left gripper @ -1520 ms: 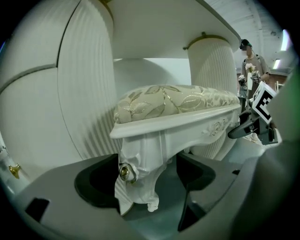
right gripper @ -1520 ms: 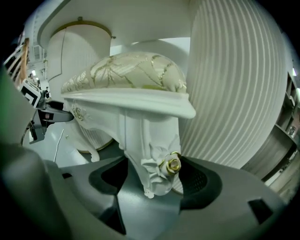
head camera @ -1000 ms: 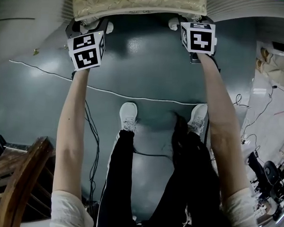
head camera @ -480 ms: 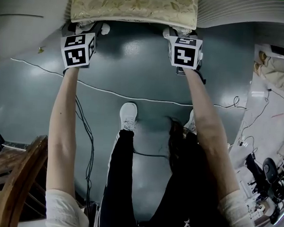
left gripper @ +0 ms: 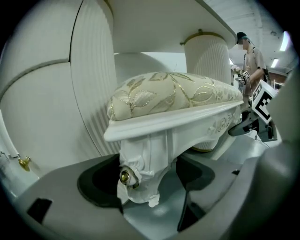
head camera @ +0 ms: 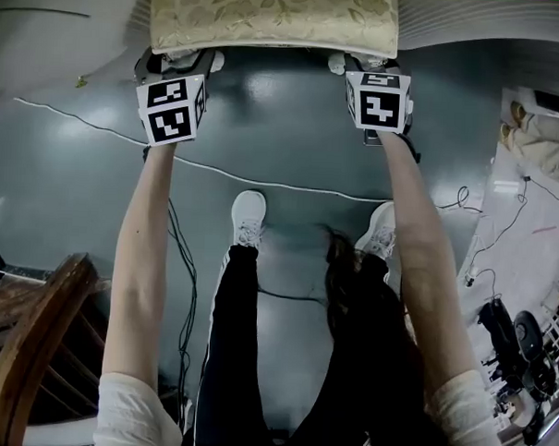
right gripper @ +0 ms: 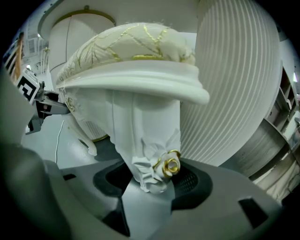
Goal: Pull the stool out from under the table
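Note:
The stool has a cream cushion with gold leaf print and white carved legs. It stands at the top of the head view, against the white table. My left gripper is shut on the stool's left front leg, which fills the gap between the dark pads. My right gripper is shut on the right front leg, just above its gold rosette. The table's fluted pedestals rise close behind the stool.
A dark wooden chair stands at the lower left. A white cable crosses the grey floor in front of the person's shoes. More cables and gear lie at the right. Another person stands in the background.
A little more of the stool's seat shows at the top of the head view. Both grippers stay on the legs. The person's feet have shifted slightly.

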`<state>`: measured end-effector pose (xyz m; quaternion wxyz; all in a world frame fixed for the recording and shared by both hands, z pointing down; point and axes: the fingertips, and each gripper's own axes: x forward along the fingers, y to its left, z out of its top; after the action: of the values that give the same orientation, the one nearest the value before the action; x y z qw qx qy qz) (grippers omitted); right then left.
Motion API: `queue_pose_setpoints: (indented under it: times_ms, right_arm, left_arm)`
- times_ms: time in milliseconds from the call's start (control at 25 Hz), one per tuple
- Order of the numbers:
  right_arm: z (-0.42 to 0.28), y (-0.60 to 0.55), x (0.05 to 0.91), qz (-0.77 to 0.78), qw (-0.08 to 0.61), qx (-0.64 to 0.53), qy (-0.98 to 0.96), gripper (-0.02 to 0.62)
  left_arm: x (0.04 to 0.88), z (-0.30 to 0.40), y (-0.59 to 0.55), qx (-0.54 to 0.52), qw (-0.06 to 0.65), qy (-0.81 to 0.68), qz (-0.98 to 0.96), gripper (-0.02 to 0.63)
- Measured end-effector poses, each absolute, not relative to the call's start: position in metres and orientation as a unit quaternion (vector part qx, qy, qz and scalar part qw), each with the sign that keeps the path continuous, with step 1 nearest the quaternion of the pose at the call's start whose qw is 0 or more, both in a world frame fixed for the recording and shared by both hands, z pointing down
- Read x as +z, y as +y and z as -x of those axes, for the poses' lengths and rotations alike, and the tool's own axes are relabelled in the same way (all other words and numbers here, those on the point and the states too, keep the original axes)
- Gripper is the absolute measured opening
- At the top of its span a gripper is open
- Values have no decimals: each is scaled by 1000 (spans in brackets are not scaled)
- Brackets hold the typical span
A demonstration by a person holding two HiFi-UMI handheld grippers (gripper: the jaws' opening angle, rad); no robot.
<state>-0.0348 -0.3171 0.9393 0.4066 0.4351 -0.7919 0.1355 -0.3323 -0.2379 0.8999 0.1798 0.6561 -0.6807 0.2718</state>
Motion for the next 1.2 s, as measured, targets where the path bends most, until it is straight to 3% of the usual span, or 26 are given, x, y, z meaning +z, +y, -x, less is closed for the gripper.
queue_pose_setpoints:
  times_ms: [960,1200]
  right_arm:
    - [38,-284,938,-451,422,153,-771,258]
    - [46,-235,940,-487,376,167,-770,256]
  left_arm:
    - [903,335,-214,252,160,-647,-701,357]
    - [904,349,-212,300,161,-606,-719,356]
